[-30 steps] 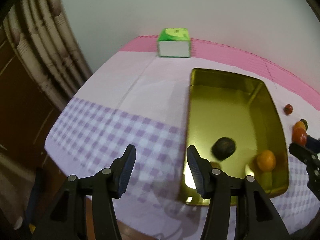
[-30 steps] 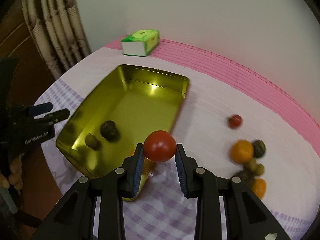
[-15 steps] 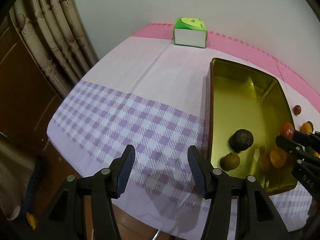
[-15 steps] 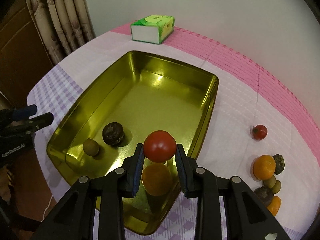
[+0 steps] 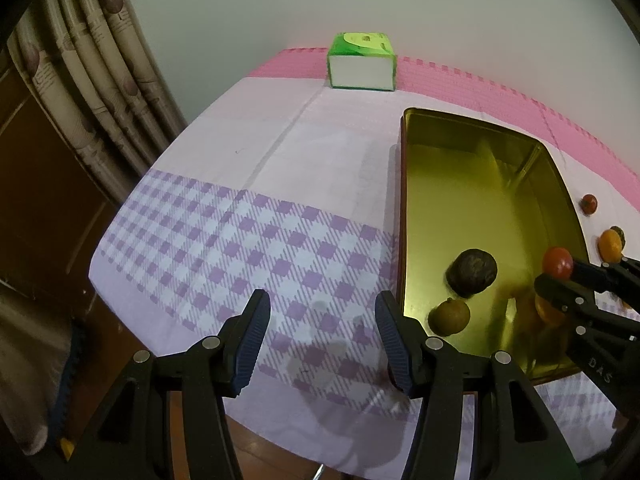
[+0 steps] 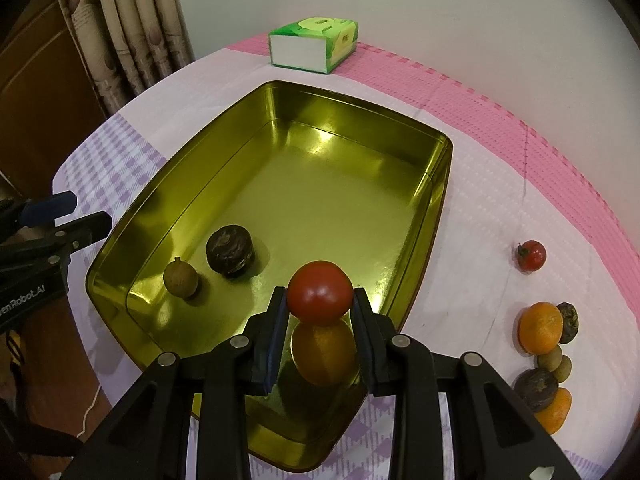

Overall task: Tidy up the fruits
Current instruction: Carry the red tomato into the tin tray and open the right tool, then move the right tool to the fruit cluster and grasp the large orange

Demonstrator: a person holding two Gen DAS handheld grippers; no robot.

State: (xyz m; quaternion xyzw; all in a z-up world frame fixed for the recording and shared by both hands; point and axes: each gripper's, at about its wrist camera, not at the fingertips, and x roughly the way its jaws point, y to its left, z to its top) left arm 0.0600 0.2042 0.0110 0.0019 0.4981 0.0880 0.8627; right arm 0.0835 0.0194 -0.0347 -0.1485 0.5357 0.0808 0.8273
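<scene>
- Here, in the left wrist view, the left hand-held gripper (image 5: pixel 322 336) stands with its jaws wide apart and nothing between them, hovering over the purple-checked part of the tabletop (image 5: pixel 248 184), just left of the gold tray (image 5: pixel 404 208).
- Inside the tray's near end lie a dark wrinkled fruit (image 5: pixel 472 272) and a small brownish fruit (image 5: pixel 449 317), close together; the tray's long axis runs away from the camera toward the green tissue box (image 5: pixel 361 66).
- At the right edge of this view the right hand-held gripper (image 5: pixel 560 270) reaches in over the tray's near right corner with the red tomato (image 5: pixel 557 263) at its tips.
- In the right wrist view, the right hand-held gripper (image 6: pixel 320 300) is clamped on the red tomato (image 6: pixel 320 293), one finger on each side, and the tomato sits above the tray's near end.
- Directly below the tomato, on the tray floor, rests an orange fruit (image 6: pixel 323 353); the brownish fruit (image 6: pixel 181 279) and the dark wrinkled fruit (image 6: pixel 230 252) lie further to the left.
- The move ahead turns on this stacking: a straight drop would likely land the tomato on the orange fruit, so I judge it should be set a little forward, toward the bare middle of the tray (image 6: pixel 440 184).
- Outside the tray, to the right, wait a small tomato (image 6: pixel 531 255), a mandarin (image 6: pixel 540 327) and a cluster of smaller fruits (image 6: pixel 554 364); the right gripper is much the nearer one to them, the left being on the tray's far side.
</scene>
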